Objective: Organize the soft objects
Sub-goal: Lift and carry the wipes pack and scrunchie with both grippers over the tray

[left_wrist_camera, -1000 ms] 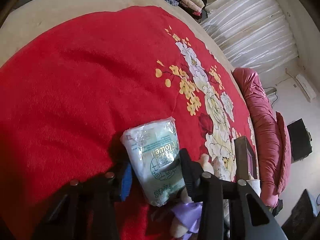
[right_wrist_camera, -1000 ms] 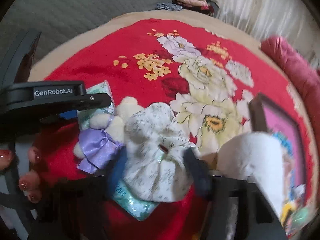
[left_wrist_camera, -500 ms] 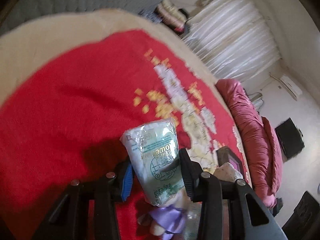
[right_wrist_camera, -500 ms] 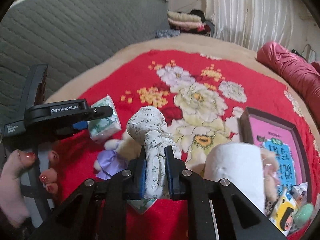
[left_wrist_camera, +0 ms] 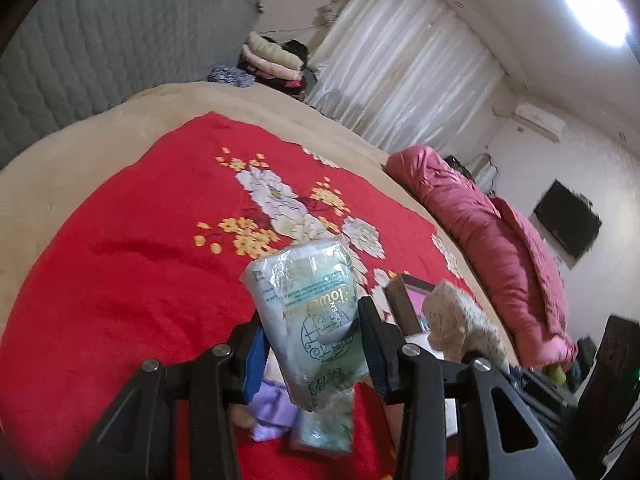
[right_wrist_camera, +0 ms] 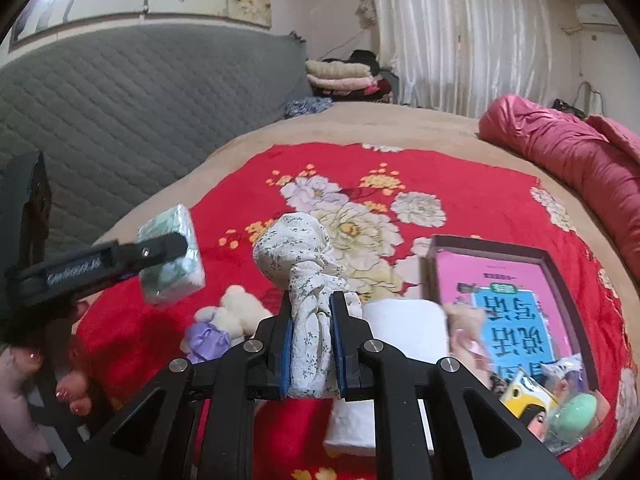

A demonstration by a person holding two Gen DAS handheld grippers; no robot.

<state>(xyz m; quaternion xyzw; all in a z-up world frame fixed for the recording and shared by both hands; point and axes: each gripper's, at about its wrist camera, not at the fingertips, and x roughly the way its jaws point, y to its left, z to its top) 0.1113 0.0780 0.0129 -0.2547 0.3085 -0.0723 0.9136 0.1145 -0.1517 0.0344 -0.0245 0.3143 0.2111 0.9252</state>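
Note:
My left gripper [left_wrist_camera: 312, 336] is shut on a green-and-white tissue pack [left_wrist_camera: 310, 312] and holds it above the red floral blanket [left_wrist_camera: 132, 272]; the pack also shows in the right wrist view [right_wrist_camera: 170, 256]. My right gripper [right_wrist_camera: 312, 320] is shut on a knotted white floral cloth [right_wrist_camera: 304, 264], lifted off the bed. A small plush bear with a purple dress [right_wrist_camera: 220, 322] lies on the blanket below. A second tissue pack [left_wrist_camera: 322, 424] lies under the left gripper.
A dark wooden tray [right_wrist_camera: 488, 246] at the right holds a pink-and-blue book [right_wrist_camera: 508, 320] and small toys. A white paper roll [right_wrist_camera: 400, 328] lies beside it. A pink duvet [right_wrist_camera: 568, 148] lies along the far right. A grey headboard [right_wrist_camera: 120, 96] is behind.
Both grippers have risen from the bed with their loads. The right gripper closed on the floral cloth and lifted it; the tissue pack has gone up with the left gripper.

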